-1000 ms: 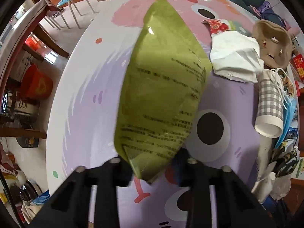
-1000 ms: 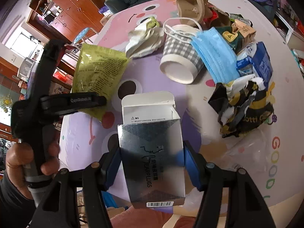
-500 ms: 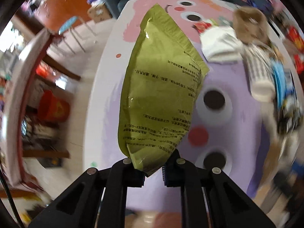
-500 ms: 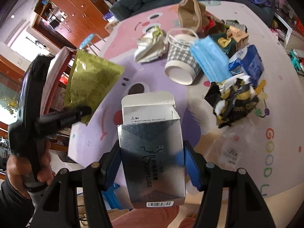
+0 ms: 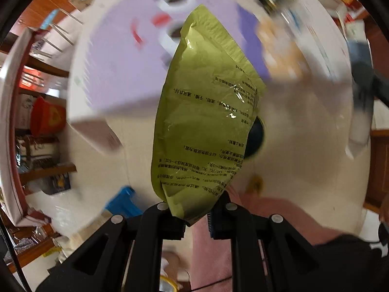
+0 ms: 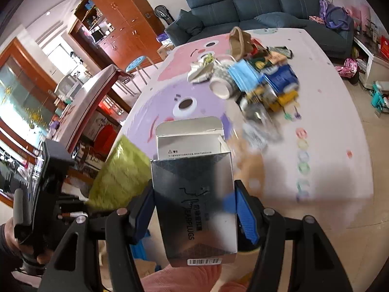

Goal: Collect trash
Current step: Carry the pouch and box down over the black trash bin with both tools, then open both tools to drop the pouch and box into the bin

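Note:
My left gripper [image 5: 197,215] is shut on the bottom corner of a crinkly olive-green pouch [image 5: 206,124], which stands up in front of its camera, lifted off the table. In the right wrist view the same pouch [image 6: 121,172] shows blurred at the lower left, beside the hand-held left gripper body [image 6: 46,177]. My right gripper [image 6: 194,209] is shut on a silver earplugs box [image 6: 194,194] with its top flap open, held above the near table edge. A pile of trash [image 6: 252,77] lies further back on the cartoon-print table [image 6: 328,121].
The pile holds a checked paper cup [image 6: 222,84], a blue face mask [image 6: 244,74], a blue carton [image 6: 283,77] and crumpled wrappers. A dark sofa [image 6: 255,7] stands beyond the table. On the floor are a red bucket [image 5: 47,118] and a blue stool [image 5: 122,200]; a pink sleeve [image 5: 255,219] is below.
Both grippers have pulled back from the table toward the person and risen, carrying the pouch and the box. The left one swung over the table's near edge; the trash pile now lies further off.

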